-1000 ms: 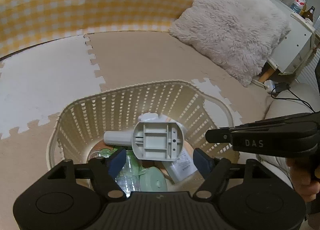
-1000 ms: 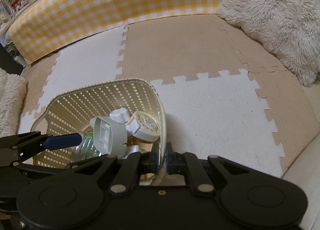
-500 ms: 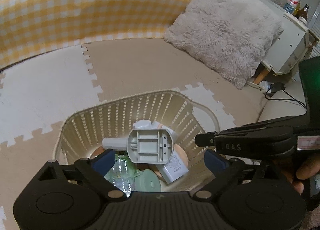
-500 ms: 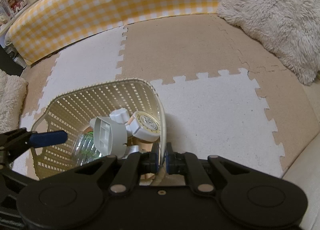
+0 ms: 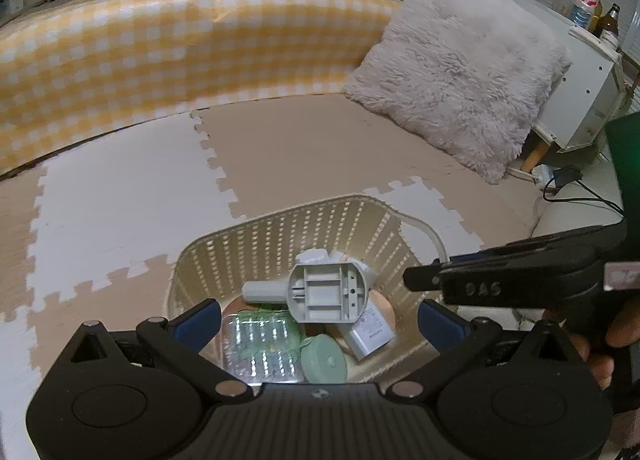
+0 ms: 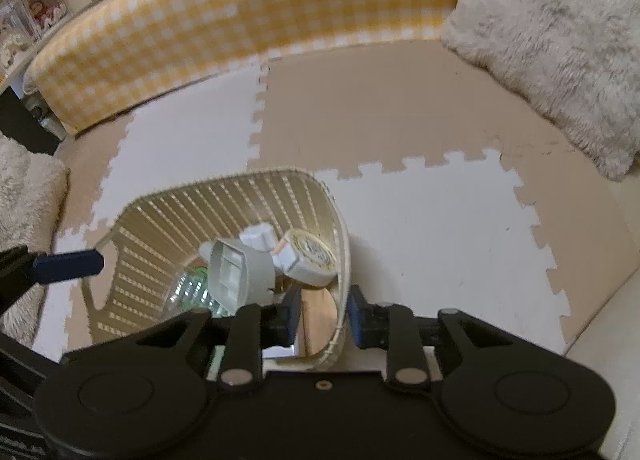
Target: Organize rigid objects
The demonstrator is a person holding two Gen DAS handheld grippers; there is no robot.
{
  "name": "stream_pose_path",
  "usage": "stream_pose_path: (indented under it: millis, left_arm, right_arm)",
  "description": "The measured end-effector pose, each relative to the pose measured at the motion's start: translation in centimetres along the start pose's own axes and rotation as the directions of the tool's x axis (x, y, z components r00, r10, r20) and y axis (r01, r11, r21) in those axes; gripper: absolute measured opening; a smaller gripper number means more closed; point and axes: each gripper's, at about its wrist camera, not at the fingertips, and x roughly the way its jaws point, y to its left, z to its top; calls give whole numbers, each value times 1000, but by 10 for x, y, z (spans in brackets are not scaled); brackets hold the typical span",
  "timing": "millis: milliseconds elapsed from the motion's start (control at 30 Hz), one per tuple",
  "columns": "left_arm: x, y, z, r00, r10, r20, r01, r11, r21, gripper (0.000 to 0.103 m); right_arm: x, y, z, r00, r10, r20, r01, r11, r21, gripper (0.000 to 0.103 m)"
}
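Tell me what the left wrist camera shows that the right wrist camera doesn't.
Only the left wrist view shows the bottles on a white cabinet and the green lid in the basket. Only the right wrist view shows the shelves at upper left and the basket rim between the right gripper's parted fingers. Both show the basket, grey plastic part, checked cushion and fluffy pillow.

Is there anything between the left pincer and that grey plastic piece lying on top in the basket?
Nothing visible. The left gripper, whose jaws have just been opening and are empty, hangs over the open basket, and the grey plastic piece lies on top of the pile, uncovered. The right gripper straddles the basket's rim off to one side.
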Motion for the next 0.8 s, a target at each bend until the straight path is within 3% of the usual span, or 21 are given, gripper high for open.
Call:
stream_pose_path:
  millis: [167,333,600,800]
  left_arm:
    - [-24,4,-4,999,32,34,-31,999,-29,103]
    - [-56,9,-8,994,80,74,-77,996,-51,103]
    - [-107,5,-24,975,168,145,-161,985,-63,103]
    - [-139,-2,-38,962,184,200,-172,982,-76,103]
  right_arm:
    - [-23,4,-4,999,-15,47,14,1000,21,37]
    - [-56,10,-9,993,-26,117,22,999,34,59]
    - [-108,27,-28,978,-29,208,29,1000,2,83]
    - [-143,33,-52,959,-53,280,56,998,-6,91]
